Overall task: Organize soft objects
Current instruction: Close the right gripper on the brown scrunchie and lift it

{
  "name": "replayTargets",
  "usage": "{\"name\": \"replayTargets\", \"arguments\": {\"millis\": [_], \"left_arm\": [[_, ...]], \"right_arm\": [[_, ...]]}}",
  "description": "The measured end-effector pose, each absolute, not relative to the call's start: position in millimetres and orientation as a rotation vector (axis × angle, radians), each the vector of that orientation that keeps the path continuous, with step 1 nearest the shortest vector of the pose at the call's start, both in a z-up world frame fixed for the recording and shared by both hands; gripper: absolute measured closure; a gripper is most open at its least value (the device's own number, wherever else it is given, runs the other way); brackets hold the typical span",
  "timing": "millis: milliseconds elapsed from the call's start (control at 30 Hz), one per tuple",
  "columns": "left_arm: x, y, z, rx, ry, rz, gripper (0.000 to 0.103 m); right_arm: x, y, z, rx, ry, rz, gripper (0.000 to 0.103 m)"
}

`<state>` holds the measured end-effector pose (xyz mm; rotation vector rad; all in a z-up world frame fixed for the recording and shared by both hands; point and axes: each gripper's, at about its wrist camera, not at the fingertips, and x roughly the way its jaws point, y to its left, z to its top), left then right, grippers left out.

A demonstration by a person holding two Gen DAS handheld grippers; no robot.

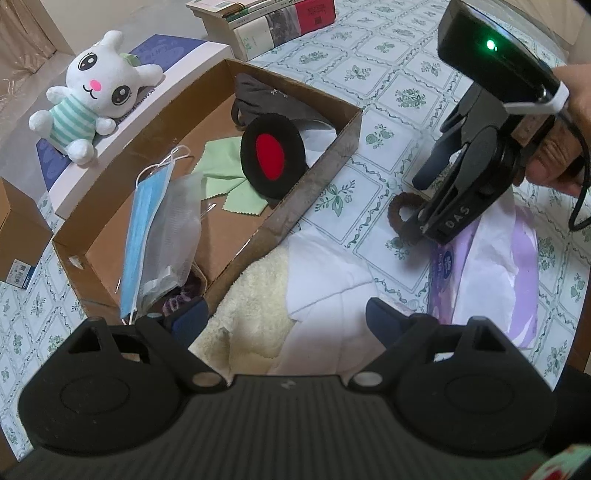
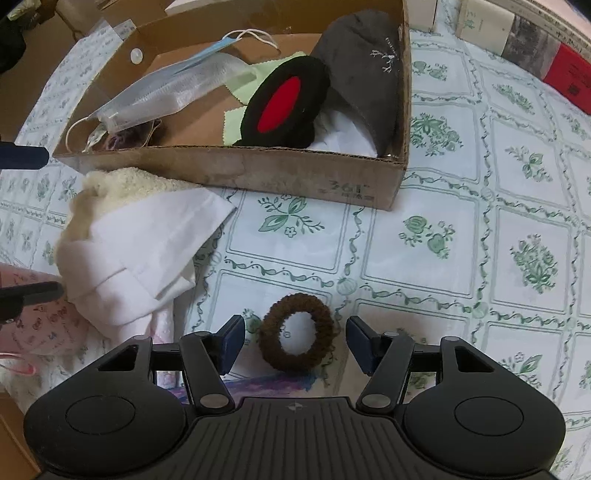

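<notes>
The right gripper is tipped steeply down at the flowered cloth, its jaws apart with the brown hair tie lying flat between them, a gap showing on either side of the ring. In the left wrist view the same gripper comes in from the upper right, held in a hand, its tips low over the tie beside a purple tissue pack.

The left gripper hangs wide open above a folded white cloth and a cream towel, touching neither as far as can be seen.

Just beyond the towel stands a cardboard box. Inside lie a blue mask, a clear bag, a green wipe, a black-and-red pad and a dark grey pouch.

Farther off, a plush bunny lies on a white box, with books behind.
</notes>
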<state>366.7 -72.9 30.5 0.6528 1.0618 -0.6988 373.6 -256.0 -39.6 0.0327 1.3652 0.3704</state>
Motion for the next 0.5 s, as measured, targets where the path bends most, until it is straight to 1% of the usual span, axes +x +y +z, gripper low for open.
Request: {"name": "replayTargets", "arguments": {"millis": [267,467,500], "left_arm": [[368,-73,32,0.644,1.059,-0.696,0.012],[369,-74,28,0.648,1.072,-0.692,0.012],[369,-74,27,0.646,1.075,-0.692,0.012]], "right_arm": [[374,-244,-49,-0.034,1.394,0.383,0.042],[371,-239,-51,-0.117,1.378,0.372,0.067],[370,-241,-50,-0.117,1.370,0.372,0.078]]}}
